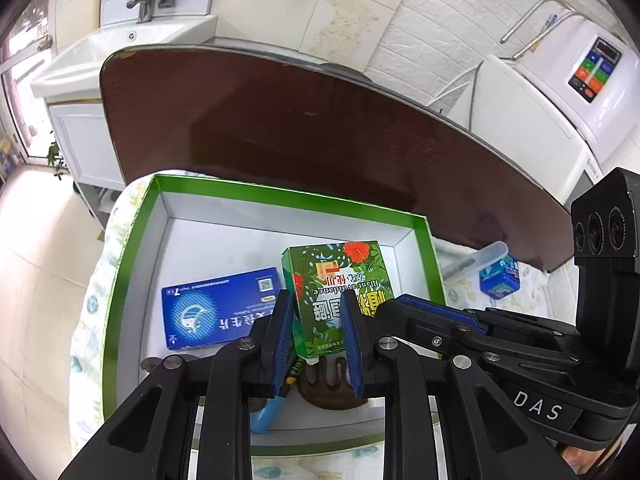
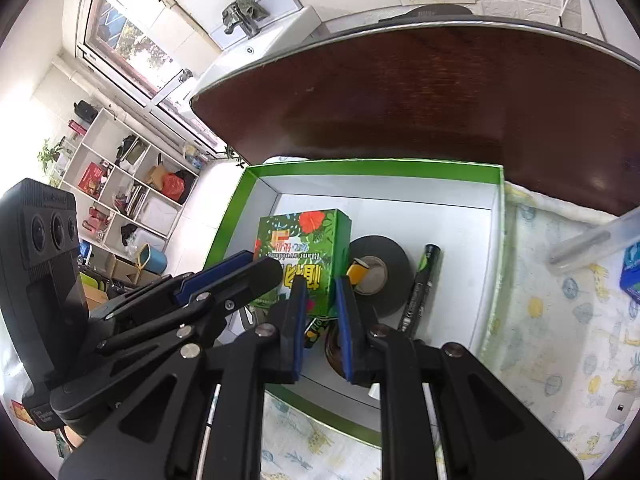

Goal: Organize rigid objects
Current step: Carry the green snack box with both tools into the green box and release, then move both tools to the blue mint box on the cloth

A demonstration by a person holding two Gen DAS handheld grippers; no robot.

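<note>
A green-rimmed white tray (image 1: 280,196) holds a flat blue box (image 1: 218,308), a green floral box (image 1: 338,280), a brown comb-like piece (image 1: 332,380) and a blue item (image 1: 266,416). My left gripper (image 1: 316,312) hangs over the floral box with its jaws apart around the box's near end; I cannot tell if the pads touch it. In the right wrist view the tray (image 2: 376,168) also holds a black tape roll (image 2: 380,276) and a black marker (image 2: 420,284). My right gripper (image 2: 320,292) is open beside the floral box (image 2: 304,252), empty.
The tray lies on a patterned cloth (image 2: 560,340) on a dark brown table (image 1: 300,120). A clear tube (image 2: 596,244) and a small blue box (image 1: 500,278) lie on the cloth right of the tray. A sink (image 1: 120,40) and a white appliance (image 1: 560,92) stand behind.
</note>
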